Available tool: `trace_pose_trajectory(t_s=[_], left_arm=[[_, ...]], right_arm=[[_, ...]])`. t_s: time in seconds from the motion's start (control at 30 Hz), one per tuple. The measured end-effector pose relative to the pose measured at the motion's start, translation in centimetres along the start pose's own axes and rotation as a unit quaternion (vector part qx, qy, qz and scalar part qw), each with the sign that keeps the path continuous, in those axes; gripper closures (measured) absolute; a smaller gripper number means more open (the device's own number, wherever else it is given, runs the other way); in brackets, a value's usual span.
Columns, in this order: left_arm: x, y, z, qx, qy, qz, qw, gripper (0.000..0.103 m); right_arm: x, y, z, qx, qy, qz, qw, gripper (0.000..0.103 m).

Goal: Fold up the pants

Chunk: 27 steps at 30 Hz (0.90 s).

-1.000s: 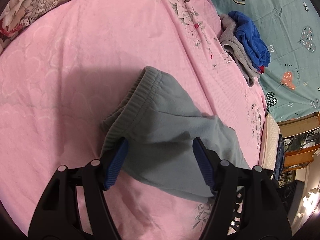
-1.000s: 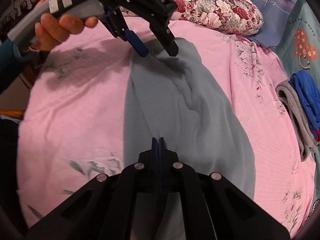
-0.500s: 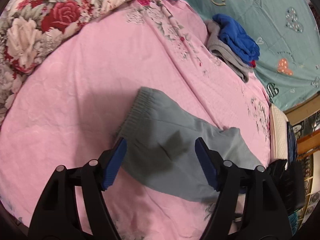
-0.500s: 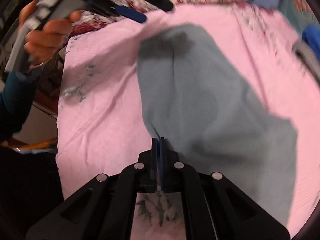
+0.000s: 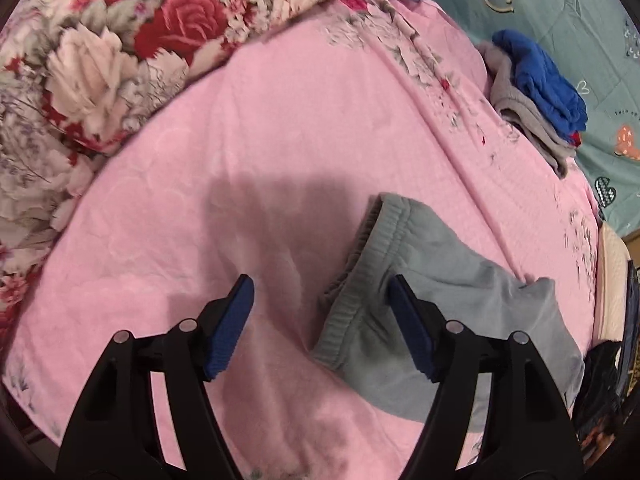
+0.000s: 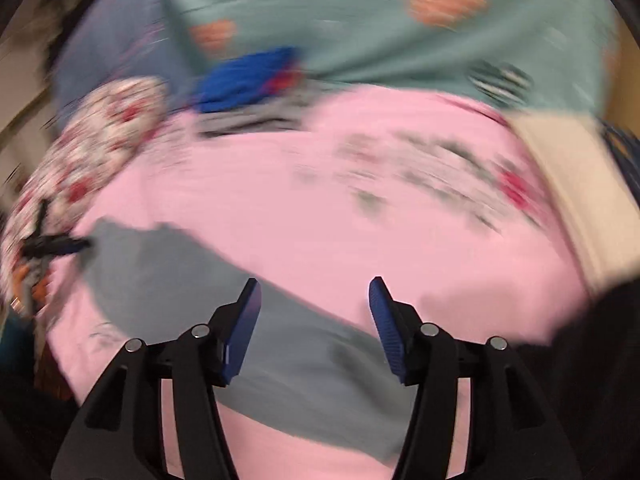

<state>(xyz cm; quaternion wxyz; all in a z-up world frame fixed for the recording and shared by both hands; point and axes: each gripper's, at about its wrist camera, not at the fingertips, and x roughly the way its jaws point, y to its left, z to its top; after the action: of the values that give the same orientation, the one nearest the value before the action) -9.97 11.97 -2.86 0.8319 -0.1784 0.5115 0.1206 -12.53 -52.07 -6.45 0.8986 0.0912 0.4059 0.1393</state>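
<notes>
1. The grey fleece pants with a ribbed elastic waistband (image 5: 420, 300) lie on the pink bedsheet (image 5: 280, 140), toward its right-hand edge in the left wrist view. They already form a short, doubled-up bundle with the waistband on the outside end.
2. Judging by that compact shape, at least one fold looks done. What seems left is a last fold or some smoothing, since the far end still bunches up unevenly.
3. The left gripper (image 5: 320, 328) hangs over the sheet with its blue-padded jaws wide apart. One pad is above the waistband, the other above bare sheet, and nothing is held.
4. The right gripper (image 6: 314, 324) has its jaws opening. The pants pass beneath them, but no cloth is pinched. That view is heavily blurred, so finer detail cannot be told.
5. Farther out, a red-and-white floral quilt (image 5: 100, 60) borders the sheet's top left corner.
6. A pile of blue and grey clothes (image 5: 536, 92) sits at the sheet's far right edge, beside a teal blanket with heart prints (image 5: 560, 0).
</notes>
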Motion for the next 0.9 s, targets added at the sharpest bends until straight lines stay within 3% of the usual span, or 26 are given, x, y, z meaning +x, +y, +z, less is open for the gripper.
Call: trace_pose_trajectory(t_s=[0.07, 0.17, 0.33, 0.53, 0.6, 0.63, 0.67, 0.77, 0.9], left_arm=[[-0.6, -1.2, -0.2, 0.005, -0.002, 0.0, 1.0, 0.031], [-0.9, -4.2, -1.0, 0.045, 0.005, 0.0, 0.999, 0.03], [-0.3, -9.1, -2.4, 0.102, 0.018, -0.008, 0.9946, 0.028], [2.1, -12.8, -4.0, 0.134, 0.05, -0.001, 0.9897, 0.026], [2.7, -13.2, -4.3, 0.137, 0.058, 0.001, 0.9889, 0.026], [2.9, -13.4, -4.4, 0.14, 0.059, 0.005, 0.9885, 0.026], [3.0, -13.4, -4.4, 0.142, 0.059, 0.008, 0.988, 0.026], [3.3, -13.5, -4.0, 0.145, 0.058, 0.013, 0.9877, 0.026], [3.5, -13.0, -3.6, 0.151, 0.062, 0.024, 0.9863, 0.026]], right_arm=[[-0.6, -4.0, -2.3, 0.045, 0.015, -0.025, 0.999, 0.046], [-1.2, -5.6, -5.4, 0.018, 0.024, -0.038, 0.999, 0.046], [-0.4, -4.9, -8.5, -0.024, 0.052, -0.007, 0.998, 0.05], [2.6, -5.7, -9.9, 0.003, 0.088, 0.038, 0.995, 0.052], [2.9, -6.0, -9.7, 0.017, 0.073, 0.056, 0.996, 0.062], [3.0, -6.2, -9.5, 0.025, 0.071, 0.069, 0.995, 0.091], [3.2, -6.5, -9.2, 0.035, 0.071, 0.082, 0.994, 0.101], [2.8, -5.9, -8.3, -0.002, 0.069, 0.076, 0.995, 0.101], [-0.3, -7.1, -5.7, -0.011, 0.017, 0.057, 0.998, 0.101]])
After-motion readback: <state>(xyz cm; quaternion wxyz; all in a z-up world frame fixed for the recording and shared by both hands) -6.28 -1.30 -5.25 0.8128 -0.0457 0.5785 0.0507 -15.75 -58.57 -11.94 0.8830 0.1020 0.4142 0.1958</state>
